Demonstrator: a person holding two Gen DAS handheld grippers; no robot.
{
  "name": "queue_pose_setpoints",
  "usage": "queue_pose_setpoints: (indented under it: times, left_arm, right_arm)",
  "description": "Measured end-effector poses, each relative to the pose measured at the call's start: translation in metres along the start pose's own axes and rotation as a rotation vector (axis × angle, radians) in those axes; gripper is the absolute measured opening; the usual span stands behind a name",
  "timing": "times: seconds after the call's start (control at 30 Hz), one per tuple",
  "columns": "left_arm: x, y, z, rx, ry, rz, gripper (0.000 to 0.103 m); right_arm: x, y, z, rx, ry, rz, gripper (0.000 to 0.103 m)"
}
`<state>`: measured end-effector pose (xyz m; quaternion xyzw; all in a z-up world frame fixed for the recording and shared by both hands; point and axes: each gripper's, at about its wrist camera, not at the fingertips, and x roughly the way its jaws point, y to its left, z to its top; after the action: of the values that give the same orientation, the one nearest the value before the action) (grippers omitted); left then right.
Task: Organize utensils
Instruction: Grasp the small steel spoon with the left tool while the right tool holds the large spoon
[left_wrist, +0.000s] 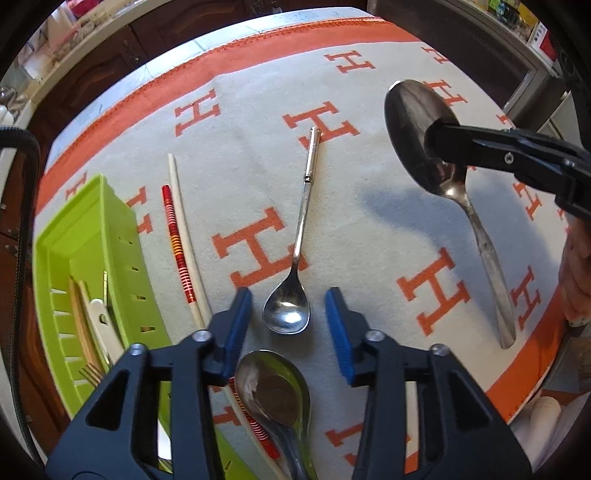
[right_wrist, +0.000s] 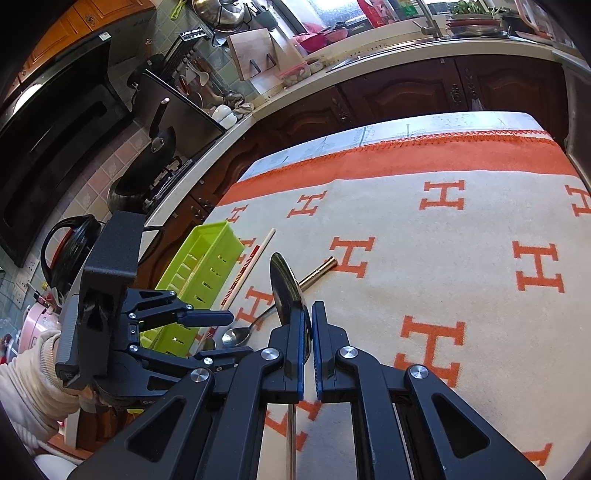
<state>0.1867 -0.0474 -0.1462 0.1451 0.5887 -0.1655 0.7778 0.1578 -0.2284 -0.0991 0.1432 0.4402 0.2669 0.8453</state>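
A few utensils are already stowed in the lime-green slotted plastic tray (left_wrist: 92, 236) at nine o'clock. A small steel teaspoon (left_wrist: 291, 295), one more spoon and chopsticks are left on the cloth. The left gripper (left_wrist: 288, 317) is parted, empty; the right gripper (right_wrist: 308, 332) is clamped on a large steel spoon (left_wrist: 417, 125).

Table (left_wrist: 122, 94) under a cream-and-orange H-print cloth (left_wrist: 369, 236); on it a green tray (left_wrist: 92, 236), chopsticks (left_wrist: 177, 236), two spoons (left_wrist: 295, 258).

Left gripper (left_wrist: 288, 306) pointing steeply down, blue-padded jaws parted with nothing pressed between them, right gripper (right_wrist: 309, 332) angled downward, jaws clamped, cream sleeve (right_wrist: 26, 384) behind the left gripper
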Motion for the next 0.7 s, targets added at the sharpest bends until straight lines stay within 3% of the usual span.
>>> queue_pose_setpoints:
  times: [0.07,0.2,0.3,0.6,0.7]
  left_arm:
    - [0.0,0.002,0.001,-0.007,0.006,-0.013,0.023]
    - [-0.001,-0.004,0.0,0.031,-0.007,0.058,0.023]
    - [-0.001,-0.007,-0.001,0.053,-0.008,0.069,0.023]
    - [0.0,0.005,0.005,-0.013,0.024,-0.015,0.022]
    - [-0.008,0.007,0.004,-0.045,-0.004,-0.037,0.021]
  right_arm:
    - [0.0,0.0,0.0,0.001,0.001,0.001,0.004]
    - [0.001,0.001,0.0,0.001,0.002,0.001,0.004]
    - [0.001,0.0,0.0,0.004,0.004,0.004,0.004]
    - [0.001,0.001,-0.003,0.029,0.002,0.007,0.004]
    - [-0.002,-0.005,-0.003,0.038,-0.005,0.011,0.004]
